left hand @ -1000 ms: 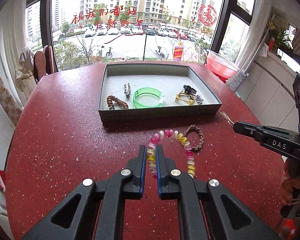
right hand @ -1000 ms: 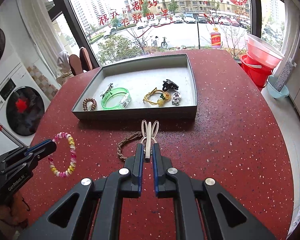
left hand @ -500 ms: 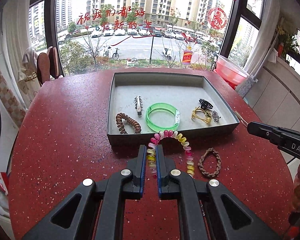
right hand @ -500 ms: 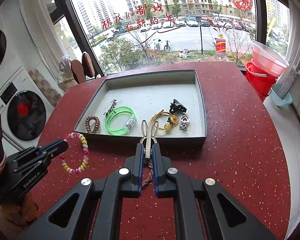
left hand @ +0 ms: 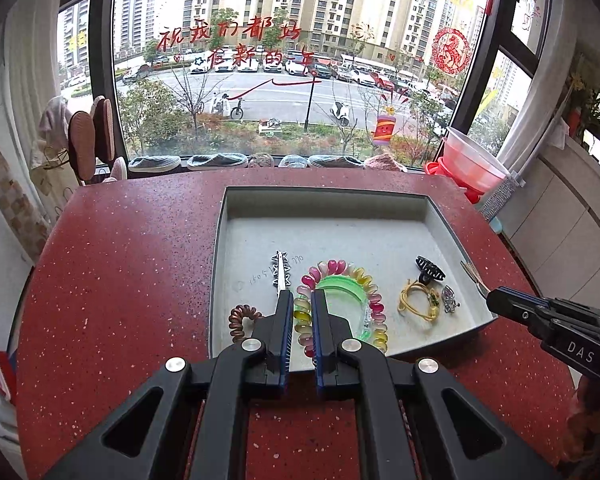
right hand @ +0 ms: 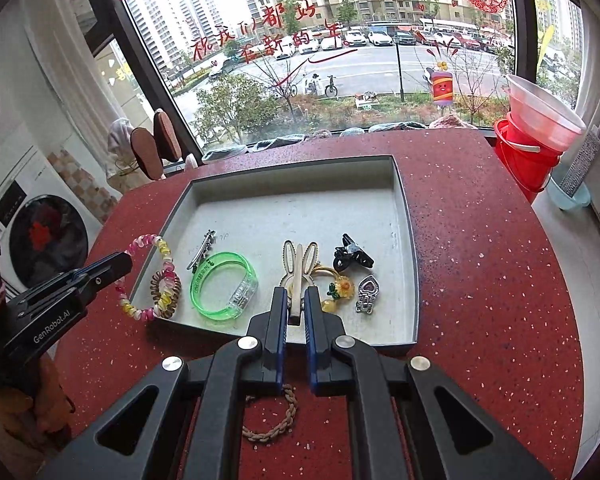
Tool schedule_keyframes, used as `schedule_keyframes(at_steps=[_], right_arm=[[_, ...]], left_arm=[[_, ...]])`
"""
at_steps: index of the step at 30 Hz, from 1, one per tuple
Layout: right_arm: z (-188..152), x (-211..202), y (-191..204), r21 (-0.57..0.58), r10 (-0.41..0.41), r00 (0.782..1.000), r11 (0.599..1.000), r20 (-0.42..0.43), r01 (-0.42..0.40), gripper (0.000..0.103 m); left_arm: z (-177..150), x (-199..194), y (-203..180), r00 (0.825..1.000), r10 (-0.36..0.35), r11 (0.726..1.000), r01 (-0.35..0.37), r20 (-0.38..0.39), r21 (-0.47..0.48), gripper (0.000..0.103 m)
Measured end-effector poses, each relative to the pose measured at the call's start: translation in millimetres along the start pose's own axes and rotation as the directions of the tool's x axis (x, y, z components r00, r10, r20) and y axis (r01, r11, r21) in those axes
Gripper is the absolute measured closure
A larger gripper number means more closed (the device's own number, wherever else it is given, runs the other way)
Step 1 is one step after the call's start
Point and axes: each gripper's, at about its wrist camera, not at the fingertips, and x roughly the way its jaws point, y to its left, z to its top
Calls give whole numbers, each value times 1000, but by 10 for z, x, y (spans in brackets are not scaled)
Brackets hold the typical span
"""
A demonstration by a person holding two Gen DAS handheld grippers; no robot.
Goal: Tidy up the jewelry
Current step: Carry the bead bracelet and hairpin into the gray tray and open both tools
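Both wrist fisheyes look steeply down along their tongs, close over the red desk point(left hand: 120, 280), facing the window point(left hand: 300, 60). Left view from left, right from right; both share the grey tray point(right hand: 404, 216).

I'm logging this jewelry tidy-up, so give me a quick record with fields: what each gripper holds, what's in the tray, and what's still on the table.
left gripper: shut on the pastel bead bracelet, held over the tray
right gripper: shut on the rabbit-ear hair clip, held over the tray
tray: grey, shallow, on the red table
in tray: green bangle, brown spiral hair tie, silver hair clip, black claw clip, yellow flower hair tie, silver heart charm
still on table: brown braided bracelet, in front of the tray
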Motion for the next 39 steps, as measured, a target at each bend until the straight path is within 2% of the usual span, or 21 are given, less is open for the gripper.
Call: schedule_keyframes(at_steps=[8, 16, 24, 34, 39], right_arm=[[186, 262, -68, 17, -16, 1000, 1000, -14, 16, 94], [172, 497, -78, 25, -21, 999, 999, -45, 22, 94], [83, 705, -128, 39, -27, 996, 999, -86, 30, 94], [0, 782, -170, 39, -49, 993, 998, -109, 54, 94], [-14, 769, -197, 53, -34, 992, 998, -119, 40, 93]], left_arm=[[234, 417, -39, 999, 41, 999, -41, -30, 17, 75], [167, 720, -140, 995, 70, 995, -65, -68, 78, 75], [74, 845, -180, 991, 98, 990, -88, -87, 108, 75], [-7, 905, -226, 987, 129, 985, -116, -100, 126, 75], [-6, 892, -249, 985, 149, 981, -136, -90, 138, 75]])
